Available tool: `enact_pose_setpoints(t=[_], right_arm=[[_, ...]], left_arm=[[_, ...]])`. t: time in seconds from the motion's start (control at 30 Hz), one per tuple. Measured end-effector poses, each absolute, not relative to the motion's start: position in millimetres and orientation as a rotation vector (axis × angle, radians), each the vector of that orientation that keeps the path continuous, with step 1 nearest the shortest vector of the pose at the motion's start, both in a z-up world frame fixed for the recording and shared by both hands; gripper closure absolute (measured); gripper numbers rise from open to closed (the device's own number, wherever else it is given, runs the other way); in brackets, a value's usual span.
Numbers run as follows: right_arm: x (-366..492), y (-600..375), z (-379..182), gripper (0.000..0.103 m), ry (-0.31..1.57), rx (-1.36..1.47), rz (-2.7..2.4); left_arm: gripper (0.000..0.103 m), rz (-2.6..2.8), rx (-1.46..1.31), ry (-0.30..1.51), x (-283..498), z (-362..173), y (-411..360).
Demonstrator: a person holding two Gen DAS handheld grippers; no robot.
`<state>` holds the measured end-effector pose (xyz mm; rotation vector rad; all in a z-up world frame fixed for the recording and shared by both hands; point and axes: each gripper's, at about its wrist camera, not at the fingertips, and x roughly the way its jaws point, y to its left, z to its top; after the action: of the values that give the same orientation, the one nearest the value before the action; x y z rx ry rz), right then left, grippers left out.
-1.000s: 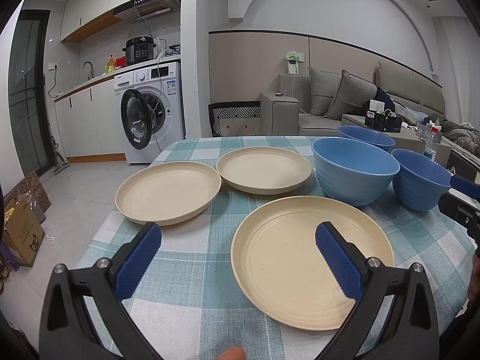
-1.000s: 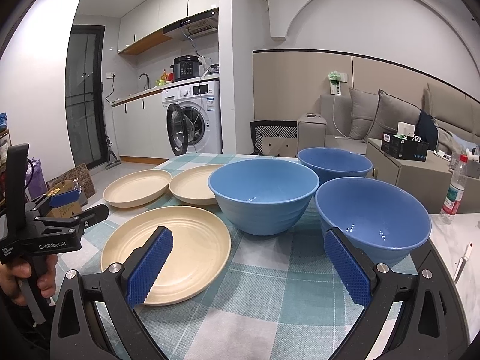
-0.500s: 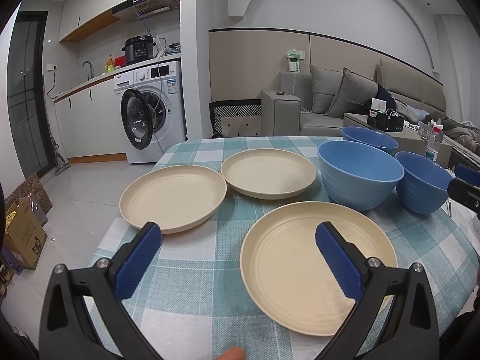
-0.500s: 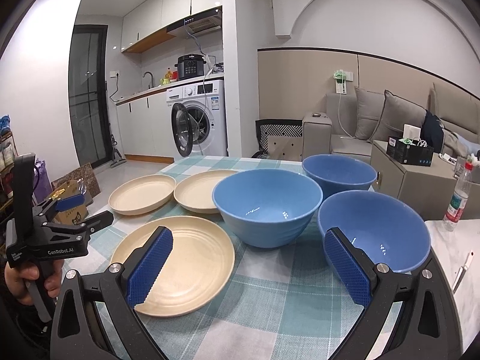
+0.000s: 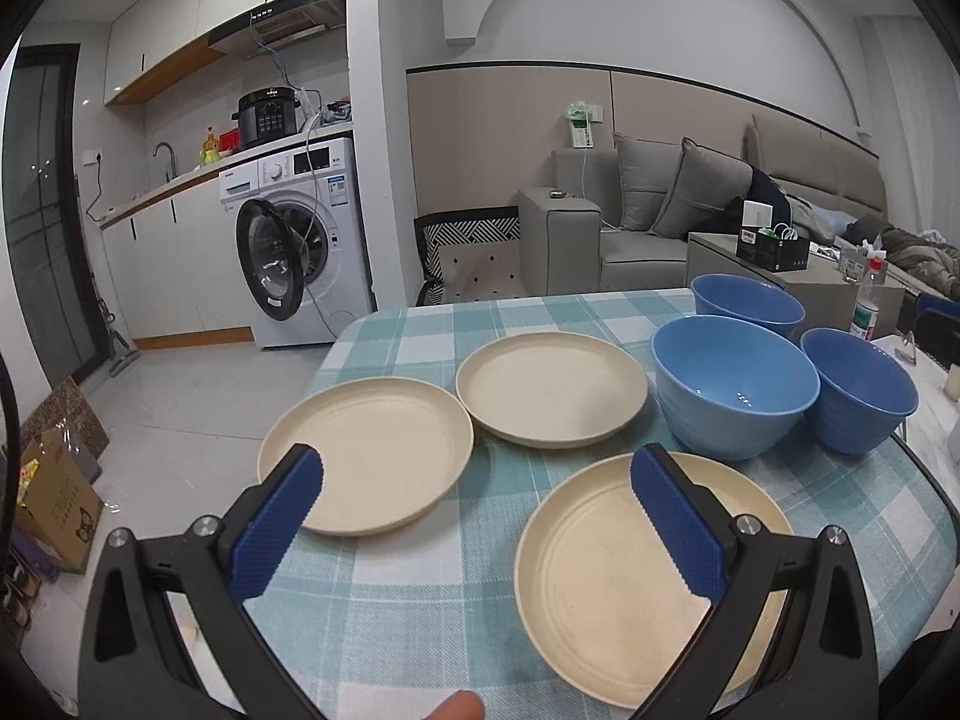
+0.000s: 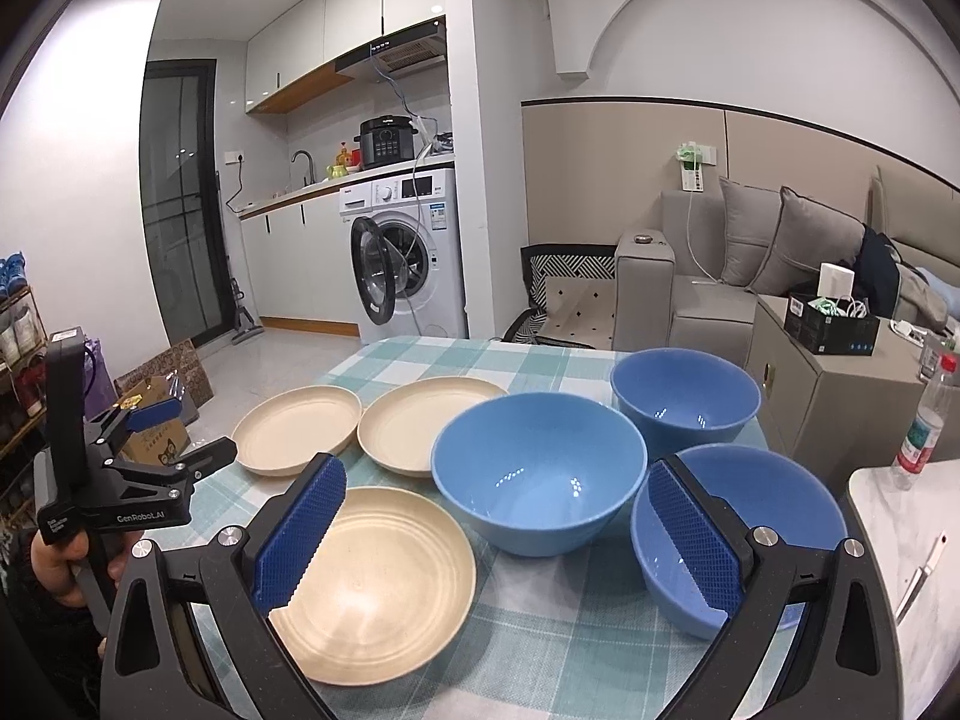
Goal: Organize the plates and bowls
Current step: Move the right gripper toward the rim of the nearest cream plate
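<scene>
The left gripper (image 5: 477, 510) hangs above the near edge of the desk (image 5: 420, 618) with its blue pads spread wide and nothing between them; the left pad lies over the rim of the left beige plate (image 5: 366, 453), the right pad over the nearest beige plate (image 5: 606, 594). A third beige plate (image 5: 552, 387) sits behind them, close to the left one. To its right stand three blue bowls: the large middle bowl (image 5: 735, 384), the far bowl (image 5: 747, 303) and the right bowl (image 5: 861, 387), all upright and clustered closely.

The right gripper (image 6: 498, 534) is likewise spread and empty, its right pad in front of the right bowl (image 6: 780, 498), its left pad over the nearest plate (image 6: 384, 576). Only this view shows the left gripper (image 6: 174, 429) from outside, held at the desk's left side by a hand (image 6: 57, 564) on its handle, and a water bottle (image 6: 924, 420) off to the right. The left wrist view alone shows a fingertip (image 5: 456, 705) at its lower edge.
</scene>
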<state>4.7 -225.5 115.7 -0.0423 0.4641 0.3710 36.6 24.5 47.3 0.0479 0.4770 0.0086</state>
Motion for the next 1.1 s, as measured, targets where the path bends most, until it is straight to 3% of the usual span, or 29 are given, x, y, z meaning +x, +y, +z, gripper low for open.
enact_pose_setpoints(t=[1.1], right_arm=[[124.0,-199.0,185.2,0.000,0.528,-0.081,0.439]], left_arm=[[0.000,0.026,-0.048,0.569,143.2,70.3,54.8]])
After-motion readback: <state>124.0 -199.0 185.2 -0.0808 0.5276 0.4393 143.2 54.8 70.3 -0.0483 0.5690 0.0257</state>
